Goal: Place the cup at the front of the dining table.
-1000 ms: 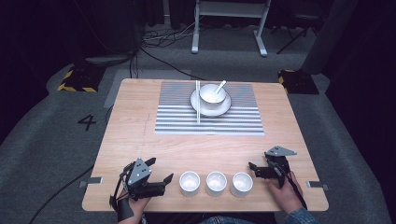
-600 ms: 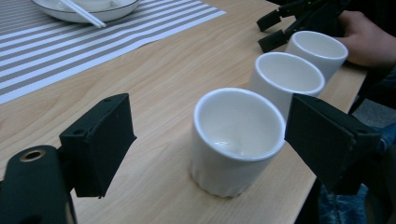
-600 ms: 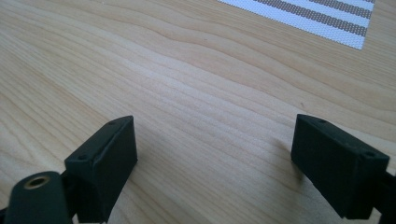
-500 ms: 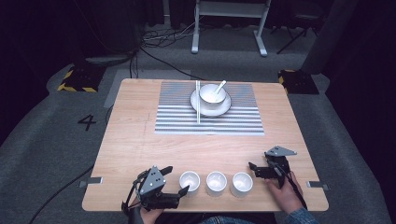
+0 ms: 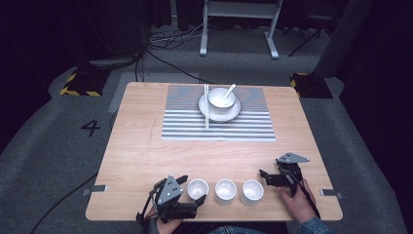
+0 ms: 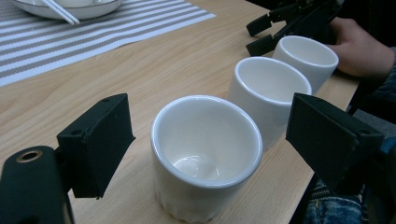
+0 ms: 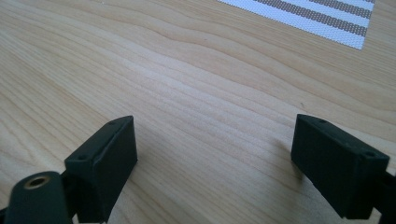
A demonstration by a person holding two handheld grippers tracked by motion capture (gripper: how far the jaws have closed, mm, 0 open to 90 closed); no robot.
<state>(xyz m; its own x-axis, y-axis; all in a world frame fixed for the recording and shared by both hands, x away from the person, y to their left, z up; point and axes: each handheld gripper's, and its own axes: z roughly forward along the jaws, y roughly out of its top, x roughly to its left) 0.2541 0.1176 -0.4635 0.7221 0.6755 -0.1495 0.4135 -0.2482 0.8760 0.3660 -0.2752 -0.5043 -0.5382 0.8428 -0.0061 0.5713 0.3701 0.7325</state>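
Left cup [image 6: 205,154] sits at the lower middle of the high view, first of three white cups lined along the table's [image 5: 141,146] near edge, and it stands between the wide-spread jaws of the left gripper [image 5: 191,191], which brackets it without touching as far as I can tell. It looks like glazed ceramic: stiff, smooth, likely slippery and breakable, light enough for one gripper; I'd pinch it across the outer wall, below the rim. Next along, the middle cup [image 5: 225,191] and the right cup [image 5: 252,191] stand close beside it, nearly touching. At lower right, the right gripper [image 5: 267,176] rests just beside the right cup, jaws wide apart over bare wood, holding nothing. Up at top centre, one striped mat [image 5: 185,122] carries one plate [image 5: 235,112], one bowl [image 5: 218,96] with one spoon [image 5: 230,89], and a pair of chopsticks [image 5: 206,105].
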